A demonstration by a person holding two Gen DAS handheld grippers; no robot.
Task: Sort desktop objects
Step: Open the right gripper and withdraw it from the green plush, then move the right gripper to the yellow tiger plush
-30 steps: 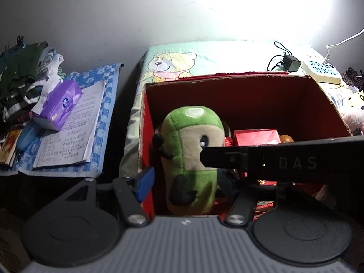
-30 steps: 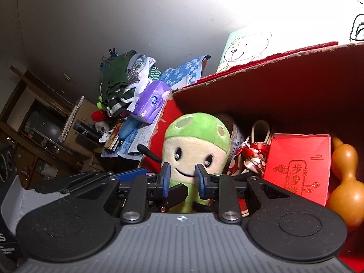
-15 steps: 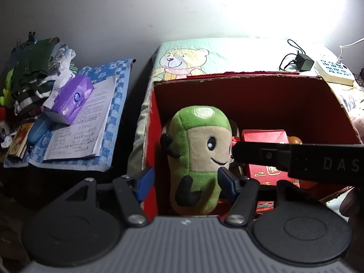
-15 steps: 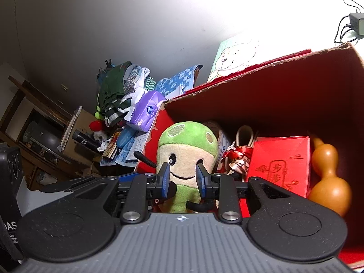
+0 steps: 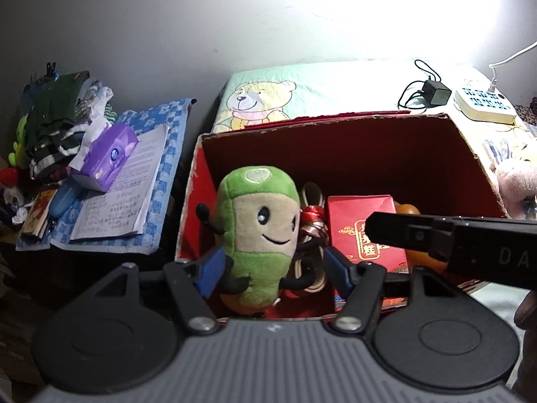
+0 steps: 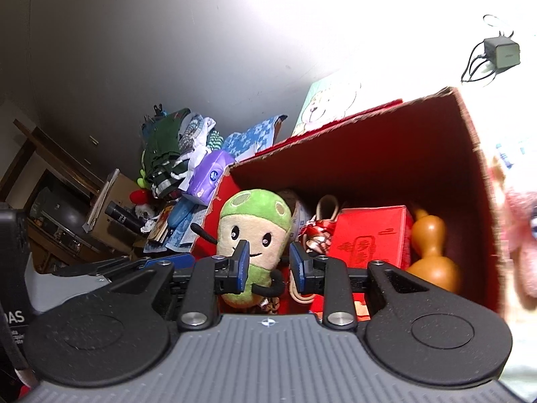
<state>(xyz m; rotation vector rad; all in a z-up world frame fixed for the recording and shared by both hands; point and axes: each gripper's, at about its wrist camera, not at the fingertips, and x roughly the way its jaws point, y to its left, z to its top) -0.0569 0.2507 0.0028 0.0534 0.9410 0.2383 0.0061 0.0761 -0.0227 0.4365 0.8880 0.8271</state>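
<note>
Plush toy (image 5: 258,231) stands in red box (image 5: 335,144), between spread left gripper (image 5: 273,267) fingers, ungrasped.

Fuzzy cloth toy (image 5: 258,235), matt cardboard box (image 5: 335,127).

Your light came from the upper right in both views and blew the wall (image 5: 419,10) out to white glare. The far left of each frame stayed dim. The red box (image 5: 335,154) held deep shadow along its inner back wall. In your right wrist view the pink plush (image 6: 518,235) at the right edge was smeared and overexposed. Fisheye bending curved the box rim; corners vignetted black.
</note>
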